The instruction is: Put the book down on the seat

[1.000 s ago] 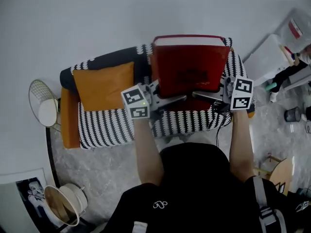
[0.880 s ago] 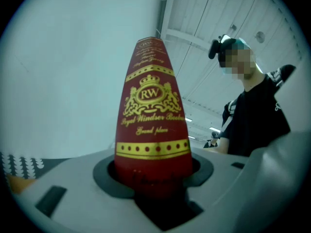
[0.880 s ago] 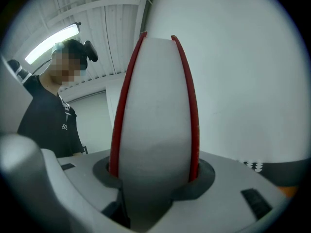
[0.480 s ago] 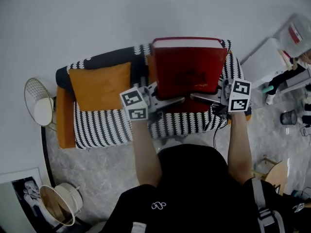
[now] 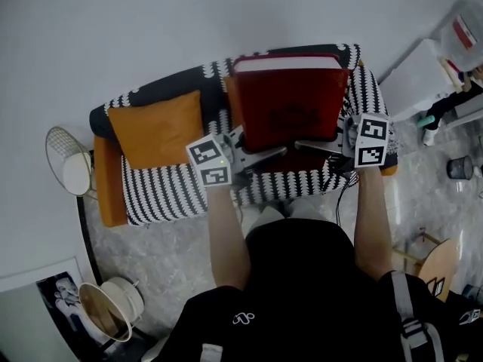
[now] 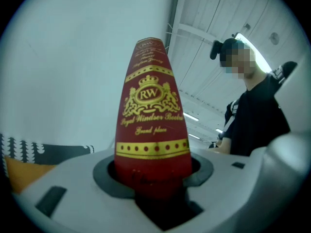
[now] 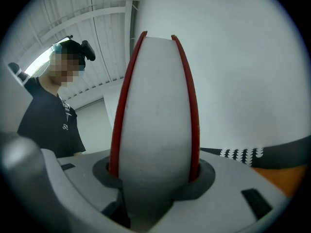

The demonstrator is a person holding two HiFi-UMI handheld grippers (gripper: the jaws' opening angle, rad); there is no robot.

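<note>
A thick red book (image 5: pixel 290 100) hangs upright over the right half of the seat, a black-and-white patterned sofa (image 5: pixel 166 191). My left gripper (image 5: pixel 260 154) is shut on the spine side near the bottom edge. In the left gripper view the red spine with gold lettering (image 6: pixel 151 125) fills the space between the jaws. My right gripper (image 5: pixel 321 145) is shut on the opposite side. There the white page edges (image 7: pixel 155 120) sit between the two red covers. An orange cushion (image 5: pixel 157 130) leans on the sofa's left half.
A white wire basket (image 5: pixel 66 164) stands left of the sofa and a round woven bin (image 5: pixel 109 315) sits near my feet. White boxes (image 5: pixel 411 81) and small clutter crowd the right side, with a wooden stool (image 5: pixel 438 266) lower right. A white wall is behind the sofa.
The book stays held between both grippers. It and the sofa have shifted only slightly in view, the book a touch to the left.
</note>
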